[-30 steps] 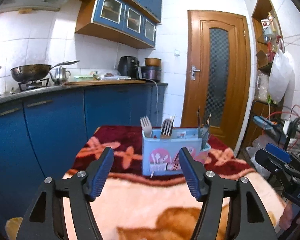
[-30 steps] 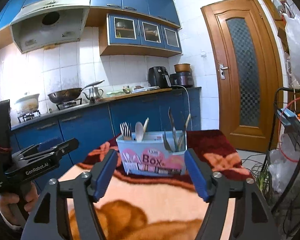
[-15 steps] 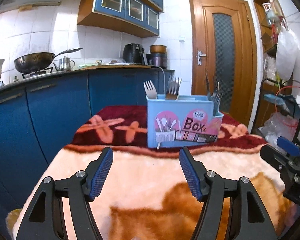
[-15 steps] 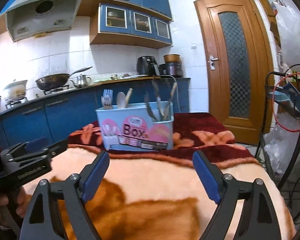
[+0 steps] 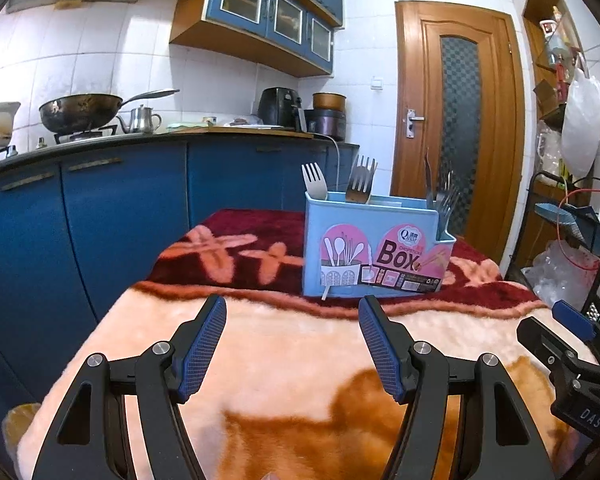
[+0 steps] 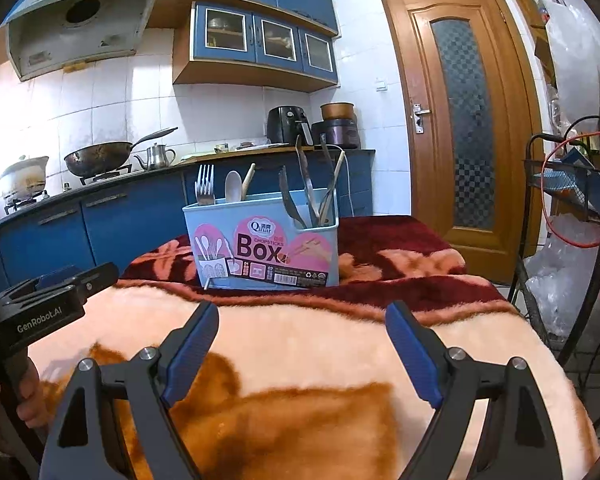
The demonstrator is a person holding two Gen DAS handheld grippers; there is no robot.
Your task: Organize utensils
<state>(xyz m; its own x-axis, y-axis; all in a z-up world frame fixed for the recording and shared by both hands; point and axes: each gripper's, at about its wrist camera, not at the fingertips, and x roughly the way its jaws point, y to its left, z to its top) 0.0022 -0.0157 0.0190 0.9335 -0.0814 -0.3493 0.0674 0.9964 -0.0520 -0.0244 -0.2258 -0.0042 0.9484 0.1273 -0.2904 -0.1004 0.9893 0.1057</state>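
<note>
A light blue utensil box (image 5: 376, 248) (image 6: 264, 244) with pink labels stands on the dark red far part of a blanket-covered table. Forks (image 5: 314, 180) and other metal utensils stick up from it; the right wrist view also shows a fork (image 6: 205, 186), a white spoon (image 6: 233, 186) and wooden handles. My left gripper (image 5: 292, 312) hovers low over the peach blanket, short of the box, open with nothing between its fingers. My right gripper (image 6: 302, 318) is likewise open and empty in front of the box. Each gripper shows at the edge of the other's view.
The blanket (image 5: 300, 360) covers the whole table. Blue kitchen cabinets (image 5: 100, 216) with a wok (image 5: 80, 110) and kettle run along the left. A wooden door (image 5: 460, 128) stands behind; a wire rack with cables and bags (image 6: 572, 208) is close on the right.
Both grippers have sunk toward the table, so the box now appears higher and larger. The right gripper's fingers have spread wider. The left gripper's opening is unchanged.
</note>
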